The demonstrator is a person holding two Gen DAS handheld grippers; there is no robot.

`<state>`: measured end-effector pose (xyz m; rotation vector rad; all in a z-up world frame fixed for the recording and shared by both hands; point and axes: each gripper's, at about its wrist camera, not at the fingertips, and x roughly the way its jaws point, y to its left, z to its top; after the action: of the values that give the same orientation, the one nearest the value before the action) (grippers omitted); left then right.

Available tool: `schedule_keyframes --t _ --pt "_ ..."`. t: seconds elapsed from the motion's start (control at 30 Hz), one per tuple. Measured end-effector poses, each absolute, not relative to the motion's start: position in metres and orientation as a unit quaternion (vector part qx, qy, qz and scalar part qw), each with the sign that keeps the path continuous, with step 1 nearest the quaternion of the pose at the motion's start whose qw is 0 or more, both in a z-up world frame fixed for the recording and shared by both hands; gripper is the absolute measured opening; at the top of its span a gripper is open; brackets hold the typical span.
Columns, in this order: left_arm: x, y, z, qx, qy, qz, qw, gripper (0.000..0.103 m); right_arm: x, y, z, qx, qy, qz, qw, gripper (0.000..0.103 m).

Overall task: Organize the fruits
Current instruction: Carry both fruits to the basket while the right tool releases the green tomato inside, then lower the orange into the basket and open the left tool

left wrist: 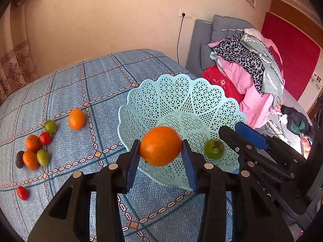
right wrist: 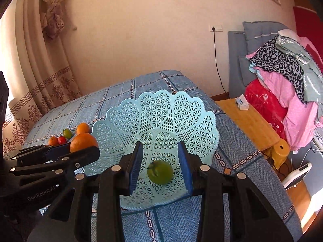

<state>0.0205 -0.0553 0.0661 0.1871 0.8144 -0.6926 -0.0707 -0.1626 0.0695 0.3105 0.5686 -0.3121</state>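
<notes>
Orange [left wrist: 160,146] clenched in left gripper [left wrist: 161,155] at basket [left wrist: 181,92] rim; right gripper [right wrist: 160,162] released above green fruit [right wrist: 160,172]; early release risks rolling onto bed [left wrist: 80,84]

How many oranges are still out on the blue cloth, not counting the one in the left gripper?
3. One round orange lies alone nearest the pale blue lattice basket; two more sit in the fruit cluster farther left. Others may hide behind that cluster.

We are in a home bedroom: a red headboard [left wrist: 290,54], heaped bedding and clothes [left wrist: 252,70] (pink, red, leopard-print), patterned curtains [right wrist: 40,64] tied back, and a blue checked cloth [left wrist: 80,92] covering the table.
</notes>
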Motion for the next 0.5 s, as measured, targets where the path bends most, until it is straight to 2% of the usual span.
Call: schedule_keyframes --t 0.03,0.07,0.13,0.37,0.5 --pt "0.021 -0.056 0.065 0.089 0.390 -0.331 0.855 0.048 -0.071 -0.163 0.070 0.153 0.277 -0.154 0.936 0.038" --pt "0.022 -0.057 0.065 0.086 0.391 -0.332 0.854 0.062 -0.072 -0.165 0.070 0.155 0.275 -0.158 0.936 0.041" --pt "0.024 -0.053 0.067 0.075 0.384 -0.323 0.862 0.080 -0.076 -0.169 0.070 0.162 0.268 -0.173 0.934 0.049" --pt "0.022 -0.044 0.075 0.074 0.360 -0.304 0.879 0.083 -0.080 -0.173 0.073 0.170 0.256 -0.182 0.934 0.052" --pt "0.019 -0.040 0.082 0.078 0.346 -0.297 0.887 0.088 -0.081 -0.169 0.077 0.168 0.253 -0.182 0.935 0.053"
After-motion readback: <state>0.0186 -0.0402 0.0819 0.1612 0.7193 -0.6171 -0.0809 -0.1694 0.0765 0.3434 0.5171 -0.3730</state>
